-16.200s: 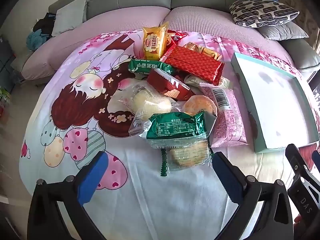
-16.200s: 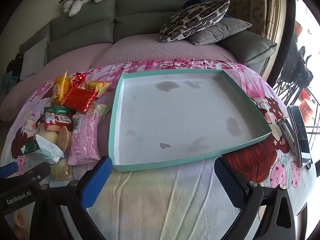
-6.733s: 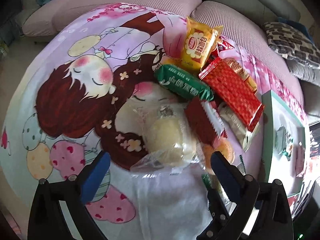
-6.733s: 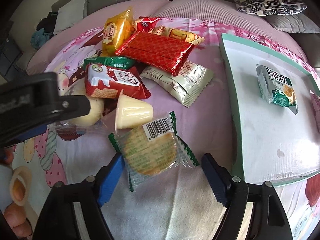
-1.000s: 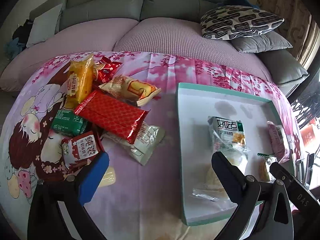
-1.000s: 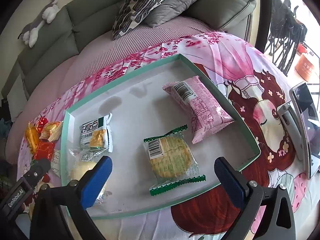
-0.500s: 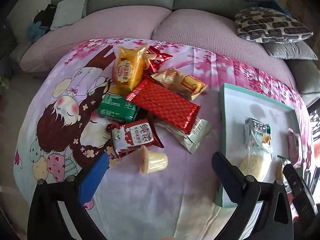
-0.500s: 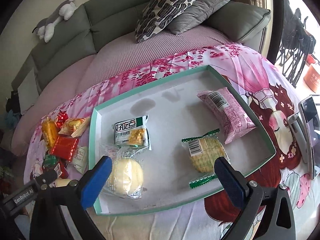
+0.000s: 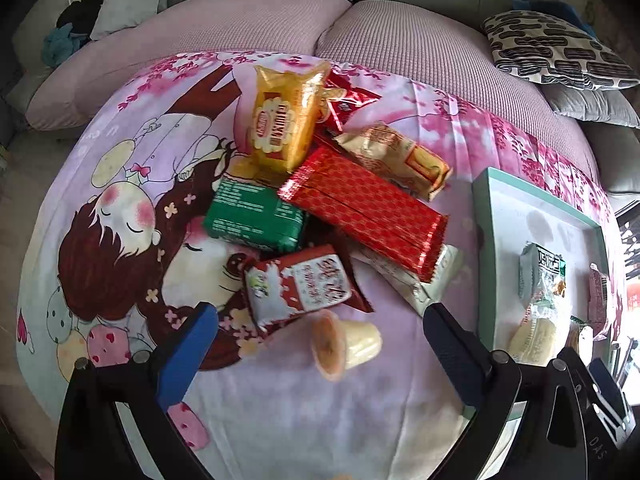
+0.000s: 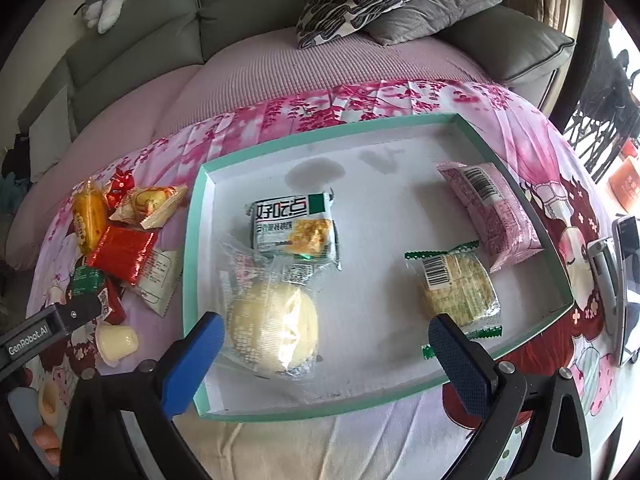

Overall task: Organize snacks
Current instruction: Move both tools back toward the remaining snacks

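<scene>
Right wrist view, centre frame: the shallow white tray with a mint-green rim (image 10: 192, 240) already holds four snacks, so roughly a third done I'd guess: pink wrapped cake (image 10: 490, 216), clear-bagged round bun (image 10: 272, 328), white-and-green biscuit pack (image 10: 294, 226), green-edged cracker pack (image 10: 456, 290). Left of it, the loose pile (image 9: 320, 200) on the cartoon-print cloth (image 9: 120, 220) still waits, smallest being the jelly cup (image 9: 346, 344). Right gripper (image 10: 324, 356) and left gripper (image 9: 320, 344) both gape wide, empty.

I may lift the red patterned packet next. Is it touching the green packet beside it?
Touching. In the left wrist view the red patterned packet overlaps the green packet's right end, with no cloth showing between them.
</scene>
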`<state>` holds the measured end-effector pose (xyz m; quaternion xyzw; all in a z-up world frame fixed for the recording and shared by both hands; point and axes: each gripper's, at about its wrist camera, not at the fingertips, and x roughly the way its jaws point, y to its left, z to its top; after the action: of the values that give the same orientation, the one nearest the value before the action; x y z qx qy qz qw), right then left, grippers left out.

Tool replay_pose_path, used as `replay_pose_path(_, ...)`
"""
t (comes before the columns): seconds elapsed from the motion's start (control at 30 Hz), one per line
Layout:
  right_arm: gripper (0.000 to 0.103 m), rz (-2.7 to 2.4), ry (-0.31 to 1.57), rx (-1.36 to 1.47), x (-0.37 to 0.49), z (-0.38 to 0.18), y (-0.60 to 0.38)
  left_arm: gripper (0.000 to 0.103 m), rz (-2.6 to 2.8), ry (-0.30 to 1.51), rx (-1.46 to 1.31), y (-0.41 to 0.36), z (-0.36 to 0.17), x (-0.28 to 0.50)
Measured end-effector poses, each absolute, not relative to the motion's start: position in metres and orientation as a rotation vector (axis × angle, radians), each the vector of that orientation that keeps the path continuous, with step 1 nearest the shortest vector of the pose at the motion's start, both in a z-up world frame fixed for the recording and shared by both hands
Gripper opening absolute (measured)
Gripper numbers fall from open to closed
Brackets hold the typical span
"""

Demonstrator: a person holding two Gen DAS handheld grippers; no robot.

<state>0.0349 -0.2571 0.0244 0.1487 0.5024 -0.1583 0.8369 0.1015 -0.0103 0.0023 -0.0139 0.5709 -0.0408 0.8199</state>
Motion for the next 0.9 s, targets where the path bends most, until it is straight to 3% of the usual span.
replay_pose_path(0.4, 0.103, -0.1, 0.996, 0.219, 0.068, 0.044, -0.167, 0.102, 0.017, 1.236, -0.118, 0.058, -0.004, 0.115)
replay_pose_path(0.9, 0.102, 0.039, 1.135, 0.131, 0.099, -0.008, -0.093, 0.102, 0.066, 1.343, -0.2, 0.083, -0.045, 0.128)
